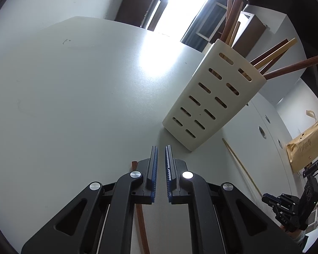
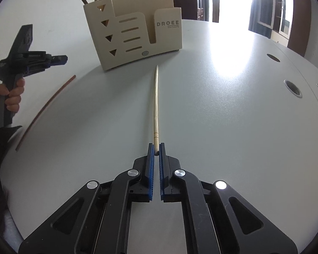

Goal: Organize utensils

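A cream slotted utensil holder (image 1: 205, 105) (image 2: 135, 36) stands on the white table (image 2: 222, 127), with several wooden chopsticks and handles (image 1: 271, 57) sticking out of its top. A light wooden chopstick (image 2: 155, 97) (image 1: 241, 167) lies pointing at the holder. My right gripper (image 2: 156, 147) (image 1: 290, 205) is shut on its thick near end. A dark brown chopstick (image 2: 44, 110) (image 1: 141, 222) lies flat to the left, partly hidden under my left gripper (image 1: 161, 148) (image 2: 59, 59). That gripper hovers shut with nothing between its fingers, short of the holder's base.
A person's hand (image 2: 12, 95) grips the left gripper's handle. Round cable holes (image 2: 292, 89) (image 1: 262, 132) sit in the table's right part. A brown paper bag (image 1: 305, 148) hangs beyond the table edge. Bright window glare falls on the far tabletop (image 2: 226, 48).
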`<state>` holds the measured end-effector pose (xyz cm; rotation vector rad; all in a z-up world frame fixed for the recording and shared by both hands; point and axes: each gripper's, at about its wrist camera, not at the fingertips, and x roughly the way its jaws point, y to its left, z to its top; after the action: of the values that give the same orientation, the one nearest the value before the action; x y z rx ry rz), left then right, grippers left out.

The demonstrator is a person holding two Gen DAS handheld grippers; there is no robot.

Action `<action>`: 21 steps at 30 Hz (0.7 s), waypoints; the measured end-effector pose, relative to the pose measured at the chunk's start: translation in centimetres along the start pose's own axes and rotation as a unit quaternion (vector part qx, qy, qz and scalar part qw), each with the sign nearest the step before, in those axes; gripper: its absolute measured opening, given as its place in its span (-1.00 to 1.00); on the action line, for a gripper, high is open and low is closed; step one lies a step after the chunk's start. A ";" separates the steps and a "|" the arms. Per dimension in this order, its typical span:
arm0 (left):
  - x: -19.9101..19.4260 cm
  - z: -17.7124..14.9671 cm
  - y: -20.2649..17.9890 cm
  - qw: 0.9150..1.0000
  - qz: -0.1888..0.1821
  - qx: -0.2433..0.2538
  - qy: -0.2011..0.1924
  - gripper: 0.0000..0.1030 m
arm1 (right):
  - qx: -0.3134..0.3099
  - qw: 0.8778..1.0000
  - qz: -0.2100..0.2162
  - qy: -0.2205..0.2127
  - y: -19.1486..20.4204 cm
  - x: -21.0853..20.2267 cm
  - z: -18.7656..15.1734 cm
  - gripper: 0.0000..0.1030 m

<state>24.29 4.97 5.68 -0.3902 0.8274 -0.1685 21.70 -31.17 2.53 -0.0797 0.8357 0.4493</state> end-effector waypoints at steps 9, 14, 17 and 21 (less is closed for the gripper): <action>-0.3 -0.2 -1.0 0.991 0.121 0.057 0.025 -0.46 | -0.010 0.992 0.002 -0.123 0.4 -7.2 5.4 -0.91; 2.2 -1.4 -1.4 0.974 0.187 0.104 0.071 -0.29 | -0.016 0.988 0.002 -0.153 1.4 -8.2 7.9 -0.91; 3.6 -2.1 -1.0 0.969 0.194 0.111 0.101 -0.28 | -0.018 0.987 0.001 -0.157 1.7 -8.4 8.5 -0.91; 3.4 -2.0 -0.7 0.970 0.196 0.109 0.098 -0.68 | -0.007 0.987 0.006 -0.161 1.5 -8.3 9.0 -0.91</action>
<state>25.11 2.75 2.43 0.0028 1.0520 0.0714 22.52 -30.59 14.82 -0.0134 0.5162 0.4642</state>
